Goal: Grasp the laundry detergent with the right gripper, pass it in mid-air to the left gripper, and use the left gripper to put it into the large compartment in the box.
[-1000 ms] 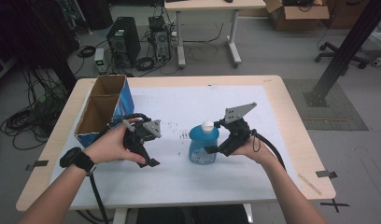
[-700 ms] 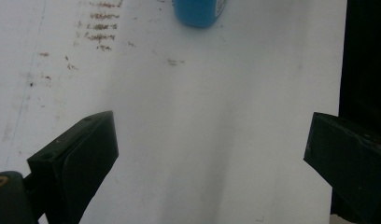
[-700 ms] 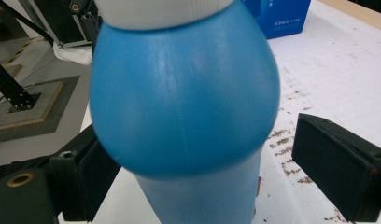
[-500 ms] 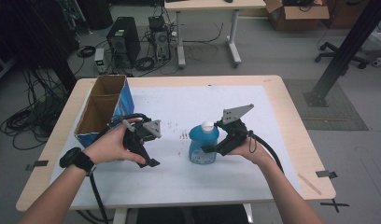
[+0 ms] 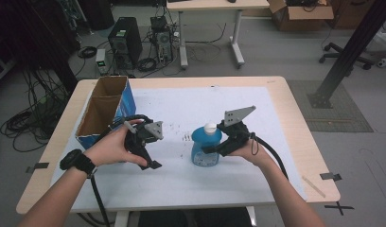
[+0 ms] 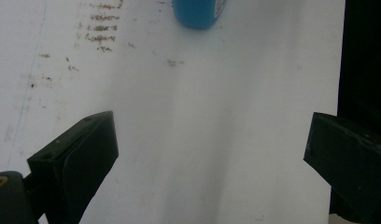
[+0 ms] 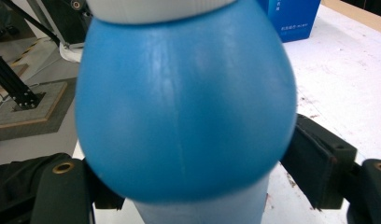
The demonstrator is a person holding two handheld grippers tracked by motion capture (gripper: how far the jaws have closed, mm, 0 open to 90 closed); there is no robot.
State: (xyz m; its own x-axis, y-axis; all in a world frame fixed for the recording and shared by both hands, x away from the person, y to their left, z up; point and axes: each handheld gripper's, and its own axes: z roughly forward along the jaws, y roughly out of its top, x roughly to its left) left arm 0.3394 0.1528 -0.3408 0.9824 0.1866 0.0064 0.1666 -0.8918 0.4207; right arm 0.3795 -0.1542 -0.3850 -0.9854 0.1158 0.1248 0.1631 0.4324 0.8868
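- Grey workshop floor surrounds the table (image 5: 295, 142); a computer tower (image 5: 122, 40) and loose cables (image 5: 25, 125) lie at 11 o'clock, a second desk (image 5: 214, 9) at 12 o'clock, and a black stand (image 5: 347, 52) at 2 o'clock.
- White sheet (image 5: 181, 184) covers most of the wooden table top.
- Blue cardboard box (image 5: 106, 111), open at the top, stands at 10 o'clock on the table, near its far left corner.
- Blue bottle (image 5: 206, 146) with a white cap (image 5: 210, 127) stands upright on the sheet, at table centre.
- Right gripper (image 5: 212, 150), held in the person's right hand (image 5: 248, 151), reaches the bottle from 3 o'clock. Its jaws have just been closing with the bottle between them. In the right gripper view the bottle body (image 7: 184, 107) bulges between the two jaws and the black pads sit against both of its sides, below the widest part: the gripper is clamped on the bottle.
- Left gripper (image 5: 151, 163), held in the person's left hand (image 5: 110, 149), sits at 9 o'clock of the bottle, well apart from it, tips pointed down toward the sheet.
- Left gripper view: both jaws stand wide apart with bare sheet (image 6: 202, 140) between them; the bottle base (image 6: 198, 11) appears at 12 o'clock, beside dark marks (image 6: 100, 28) on the sheet at 11 o'clock.
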